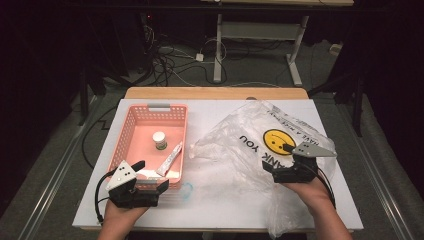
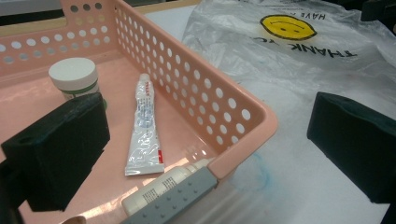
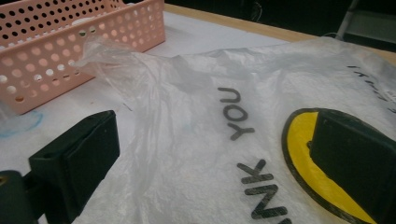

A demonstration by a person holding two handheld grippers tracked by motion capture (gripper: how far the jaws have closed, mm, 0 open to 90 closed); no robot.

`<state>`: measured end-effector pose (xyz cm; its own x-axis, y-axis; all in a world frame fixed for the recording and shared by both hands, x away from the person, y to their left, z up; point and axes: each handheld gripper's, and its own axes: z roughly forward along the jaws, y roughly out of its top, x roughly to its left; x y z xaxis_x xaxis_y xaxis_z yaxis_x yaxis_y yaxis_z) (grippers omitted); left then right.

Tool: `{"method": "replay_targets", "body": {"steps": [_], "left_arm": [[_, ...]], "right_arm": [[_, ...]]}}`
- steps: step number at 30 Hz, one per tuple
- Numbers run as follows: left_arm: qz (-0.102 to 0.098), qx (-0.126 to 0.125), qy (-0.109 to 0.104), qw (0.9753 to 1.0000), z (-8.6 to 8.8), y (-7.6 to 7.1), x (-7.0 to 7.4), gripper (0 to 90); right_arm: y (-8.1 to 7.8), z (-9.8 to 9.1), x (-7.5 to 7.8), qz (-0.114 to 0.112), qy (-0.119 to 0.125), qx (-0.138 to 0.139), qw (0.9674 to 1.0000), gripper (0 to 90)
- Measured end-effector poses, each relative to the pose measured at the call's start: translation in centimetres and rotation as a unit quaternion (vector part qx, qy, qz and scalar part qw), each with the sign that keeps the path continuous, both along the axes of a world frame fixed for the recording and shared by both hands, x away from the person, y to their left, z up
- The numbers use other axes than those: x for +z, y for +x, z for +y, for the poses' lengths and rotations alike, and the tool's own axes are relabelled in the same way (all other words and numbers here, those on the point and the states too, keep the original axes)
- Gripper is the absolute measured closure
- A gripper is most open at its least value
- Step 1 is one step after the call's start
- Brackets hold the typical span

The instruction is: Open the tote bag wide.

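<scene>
Dark room all around, lit brightly over the white tabletop (image 1: 220,210) alone. Wooden edge strip (image 1: 215,93) along the far side. Grey floor (image 1: 55,170) left and right, metal rails running along it. Tangle of cables (image 1: 170,57) beyond, beside a white-legged desk frame (image 1: 260,35) at the far wall.

Table (image 1: 215,210) evenly lit from above, surroundings near black; glare on basket (image 2: 28,100) floor, near jaws soft-focus.

High view looks down; gripper views sit close — all share the basket (image 1: 150,131).
</scene>
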<state>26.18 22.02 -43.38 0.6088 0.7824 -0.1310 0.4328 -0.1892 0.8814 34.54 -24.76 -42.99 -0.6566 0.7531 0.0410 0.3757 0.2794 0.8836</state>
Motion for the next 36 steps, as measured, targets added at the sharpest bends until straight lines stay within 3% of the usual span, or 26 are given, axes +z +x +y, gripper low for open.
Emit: {"method": "replay_targets", "body": {"steps": [12,17,23,29,34,36], "left_arm": [[-0.007,0.013,-0.005,0.9999,0.3,-0.8,0.1,0.0],[-0.007,0.011,-0.003,0.9999,0.2,-1.0,0.1,0.0],[-0.007,0.006,-0.004,0.9999,0.3,-1.2,0.1,0.0],[-0.007,0.001,-0.003,1.0000,0.2,-0.9,0.0,0.0],[-0.007,-0.002,0.000,1.0000,0.1,-1.1,0.0,0.0],[-0.007,-0.002,0.000,1.0000,0.1,-1.0,0.0,0.0]], "right_arm": [[0.7,1.4,-0.6,0.023,-0.022,0.029,0.9991,16.3],[0.4,1.0,-1.2,0.053,-0.043,0.036,0.9970,21.7],[0.1,1.4,-2.6,0.082,-0.067,0.051,0.9931,22.4],[-0.2,3.7,-3.8,0.089,-0.124,0.080,0.9851,20.7],[-0.3,4.2,-4.1,0.085,-0.132,0.082,0.9843,24.5],[-0.3,4.0,-4.2,0.086,-0.133,0.080,0.9842,30.4]]}}
